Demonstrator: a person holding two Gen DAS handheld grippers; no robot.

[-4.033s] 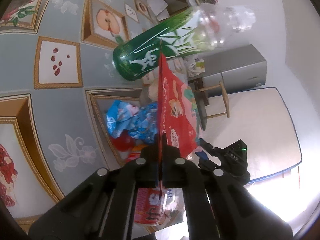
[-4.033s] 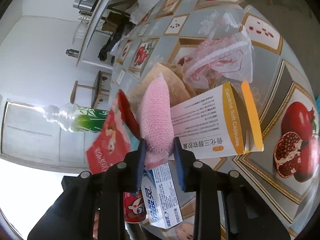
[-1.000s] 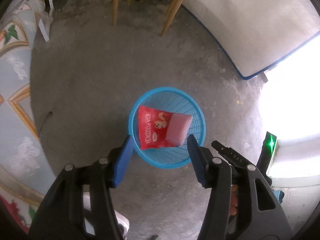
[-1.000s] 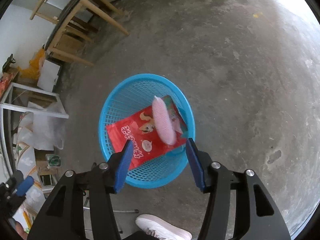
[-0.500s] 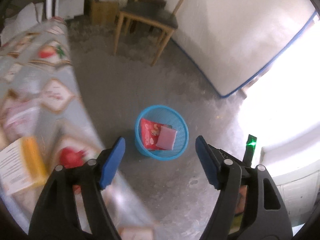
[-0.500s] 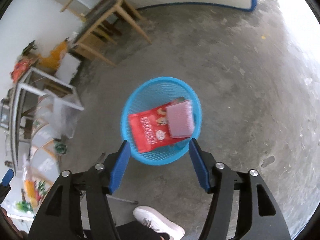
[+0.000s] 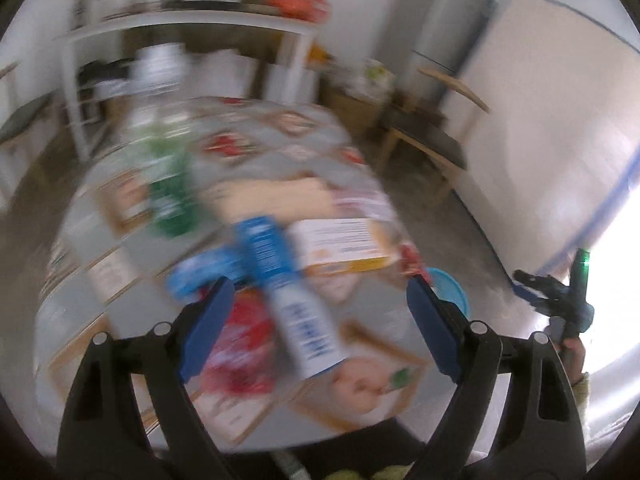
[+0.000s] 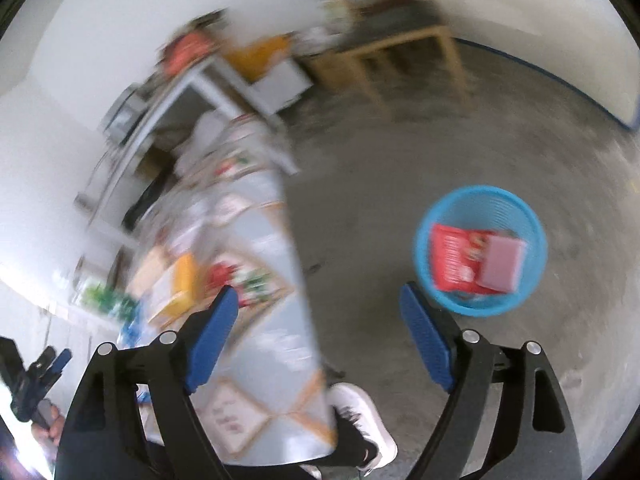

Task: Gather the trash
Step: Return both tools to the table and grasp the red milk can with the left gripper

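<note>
Tongs of my left hand (image 7: 320, 320) spread wide and empty above the table (image 7: 100, 280), over a blue-and-white carton (image 7: 288, 292); a white-and-orange box (image 7: 340, 244) and a green bottle (image 7: 168, 184) lie farther back, blurred. Tongs of my right hand (image 8: 320, 324) likewise gape apart, holding nothing, between the table's edge (image 8: 296, 264) and the blue basket (image 8: 532, 280) on the concrete floor (image 8: 400, 160). Inside the basket: a red snack bag (image 8: 452, 260) with a pink sponge (image 8: 502, 264) resting against it. My white shoe (image 8: 360, 412) shows below.
</note>
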